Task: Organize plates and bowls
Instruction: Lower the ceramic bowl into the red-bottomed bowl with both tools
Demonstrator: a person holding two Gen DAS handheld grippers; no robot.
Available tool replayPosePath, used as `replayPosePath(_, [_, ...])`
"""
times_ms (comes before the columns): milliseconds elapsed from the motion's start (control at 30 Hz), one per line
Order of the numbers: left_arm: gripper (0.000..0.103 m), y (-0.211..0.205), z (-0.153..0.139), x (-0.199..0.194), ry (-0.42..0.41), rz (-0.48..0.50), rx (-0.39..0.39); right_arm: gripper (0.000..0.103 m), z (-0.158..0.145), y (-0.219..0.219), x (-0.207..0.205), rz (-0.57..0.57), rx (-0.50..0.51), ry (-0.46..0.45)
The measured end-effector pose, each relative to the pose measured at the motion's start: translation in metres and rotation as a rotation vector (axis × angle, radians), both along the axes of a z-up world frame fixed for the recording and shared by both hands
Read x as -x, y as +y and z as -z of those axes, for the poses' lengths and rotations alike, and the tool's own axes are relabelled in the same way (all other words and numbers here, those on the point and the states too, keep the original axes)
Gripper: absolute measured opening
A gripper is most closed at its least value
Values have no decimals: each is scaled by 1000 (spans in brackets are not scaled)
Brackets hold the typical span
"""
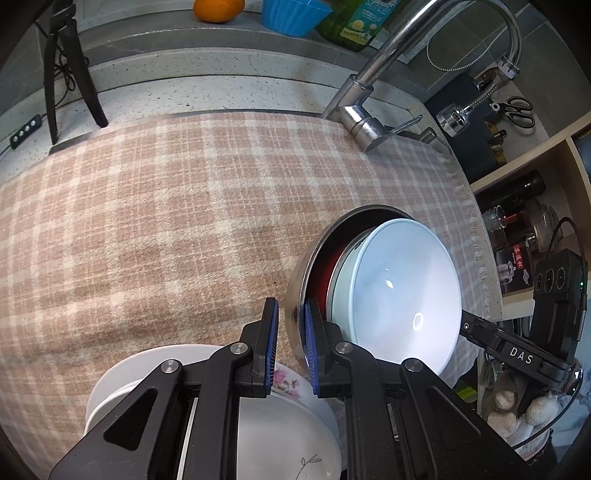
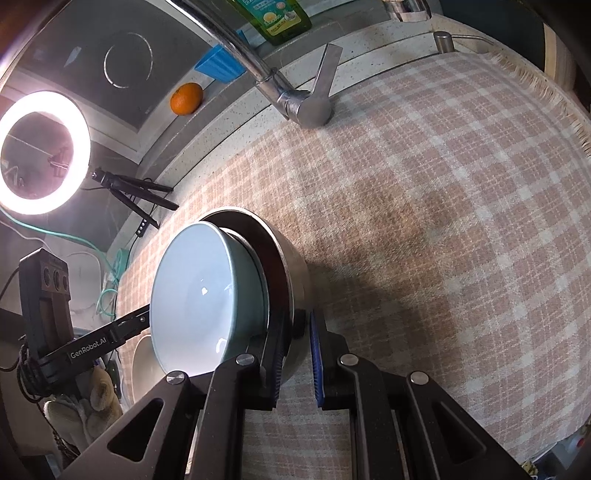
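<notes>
A steel bowl (image 1: 295, 295) holds a nested stack, with a pale blue bowl (image 1: 399, 295) on top and a red one (image 1: 332, 269) under it. The stack is tilted above the checked cloth (image 1: 166, 221). My left gripper (image 1: 291, 343) straddles the steel bowl's rim, jaws close on it. My right gripper (image 2: 295, 354) straddles the opposite side of the steel bowl (image 2: 291, 269), beside the pale blue bowl (image 2: 207, 291). White plates (image 1: 288, 435), one with a flower print, are stacked below the left gripper.
A chrome tap (image 1: 369, 118) stands at the cloth's far edge. An orange (image 1: 218, 9), a blue cup (image 1: 291, 14) and a green bottle (image 1: 354, 26) sit on the back ledge. A tripod (image 1: 66, 74) stands at the left. A ring light (image 2: 44, 151) glows at the left.
</notes>
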State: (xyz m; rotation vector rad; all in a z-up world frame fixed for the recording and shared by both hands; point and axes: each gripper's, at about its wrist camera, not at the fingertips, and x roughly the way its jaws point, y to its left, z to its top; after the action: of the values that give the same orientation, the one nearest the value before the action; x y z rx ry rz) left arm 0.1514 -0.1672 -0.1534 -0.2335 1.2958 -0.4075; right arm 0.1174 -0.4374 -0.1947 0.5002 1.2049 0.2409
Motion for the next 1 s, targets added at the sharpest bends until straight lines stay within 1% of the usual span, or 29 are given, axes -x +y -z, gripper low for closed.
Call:
replayPosePath(233, [9, -7, 1, 0, -9, 22, -9, 12, -1, 3, -1, -14, 16, 0])
replayPosePath(600, [8, -11, 0, 0, -28, 33, -37, 11, -2, 5, -4, -32, 48, 2])
replayPosePath(1000, [8, -11, -4, 0, -41, 31, -34, 11, -7, 6, -5, -40, 71, -1])
